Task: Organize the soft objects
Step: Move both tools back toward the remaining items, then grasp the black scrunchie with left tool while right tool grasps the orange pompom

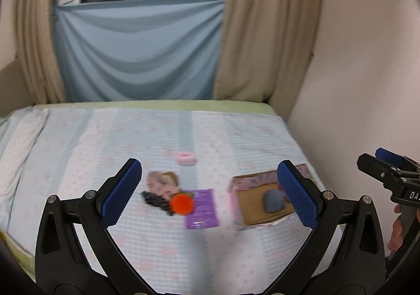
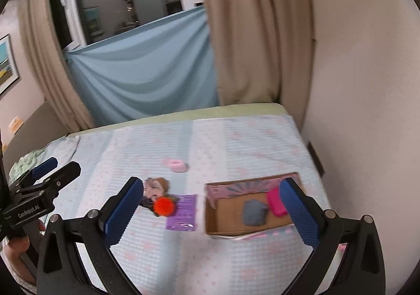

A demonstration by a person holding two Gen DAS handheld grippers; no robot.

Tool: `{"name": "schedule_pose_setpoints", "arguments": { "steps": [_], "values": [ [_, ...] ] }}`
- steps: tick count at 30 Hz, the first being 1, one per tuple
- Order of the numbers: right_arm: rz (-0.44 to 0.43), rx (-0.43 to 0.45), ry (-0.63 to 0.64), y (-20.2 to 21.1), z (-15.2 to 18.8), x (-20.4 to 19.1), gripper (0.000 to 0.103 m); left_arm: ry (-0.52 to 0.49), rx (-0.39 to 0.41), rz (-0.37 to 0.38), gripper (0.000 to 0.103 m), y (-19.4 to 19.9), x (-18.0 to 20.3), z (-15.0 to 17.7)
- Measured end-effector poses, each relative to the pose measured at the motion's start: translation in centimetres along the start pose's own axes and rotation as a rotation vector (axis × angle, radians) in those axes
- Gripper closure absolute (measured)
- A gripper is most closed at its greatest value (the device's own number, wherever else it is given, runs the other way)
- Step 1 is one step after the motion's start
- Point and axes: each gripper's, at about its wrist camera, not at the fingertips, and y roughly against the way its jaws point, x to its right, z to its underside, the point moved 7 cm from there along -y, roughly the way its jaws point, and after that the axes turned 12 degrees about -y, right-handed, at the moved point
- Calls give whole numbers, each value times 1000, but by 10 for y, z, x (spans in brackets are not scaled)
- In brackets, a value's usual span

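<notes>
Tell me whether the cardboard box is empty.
Not empty: the cardboard box holds a gray soft item and a pink one.

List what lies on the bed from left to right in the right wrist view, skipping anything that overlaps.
Doll-face toy → orange pom-pom → purple packet → cardboard box, holding the grey soft object and then the pink one.

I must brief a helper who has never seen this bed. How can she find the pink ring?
On the bed, look beyond the cardboard box toward the curtains. The pink ring lies alone there, round and pale pink.
</notes>
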Motion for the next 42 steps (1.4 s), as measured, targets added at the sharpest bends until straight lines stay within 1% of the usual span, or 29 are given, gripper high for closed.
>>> {"name": "schedule_pose_setpoints", "arguments": {
  "steps": [1,4,6,7,9,10,14,17,19,23,27,29,32,33,35,39,42],
  "values": [
    [-11,0,6,-5,4,-8,0,13,-9,-16,1,-1,-17,7],
    [-42,-14,15,-23,20,-35,0,36,-37,-23,1,-8,-51,22],
    [-54,-25,9,-40,31,-49,0,47,-66,-19,1,-22,-75,38],
    [-56,-30,4,-49,37,-55,0,51,-76,-15,1,-27,-81,44],
    [-56,-47,-6,-70,51,-66,0,62,-113,2,1,-48,-101,64],
    [-57,-54,-8,-75,58,-70,0,67,-129,15,1,-59,-108,74],
    [-56,-98,-22,-120,92,-89,0,100,-178,81,1,-107,-131,113],
    [-47,-147,-25,-158,117,-99,0,148,-193,175,1,-147,-144,143],
    [-17,-174,-10,-186,133,-103,0,167,-214,208,1,-176,-151,164],
    [-7,-203,-23,-236,158,-104,0,178,-251,229,1,-229,-158,199],
    [-2,-213,-51,-286,183,-99,0,210,-281,251,1,-279,-161,227],
    [-6,-218,-61,-311,194,-99,0,246,-310,270,1,-307,-161,244],
    [-14,-230,-66,-346,211,-101,0,314,-339,304,4,-335,-161,260],
    [-18,-230,-66,-354,215,-101,0,326,-349,313,6,-343,-159,265],
    [-26,-230,-64,-372,225,-102,0,347,-371,330,14,-359,-155,273],
    [-56,-248,-68,-401,237,-102,10,374,-422,363,22,-382,-144,289],
    [-68,-263,-57,-415,241,-100,14,363,-420,348,25,-385,-139,292]
  ]
}}
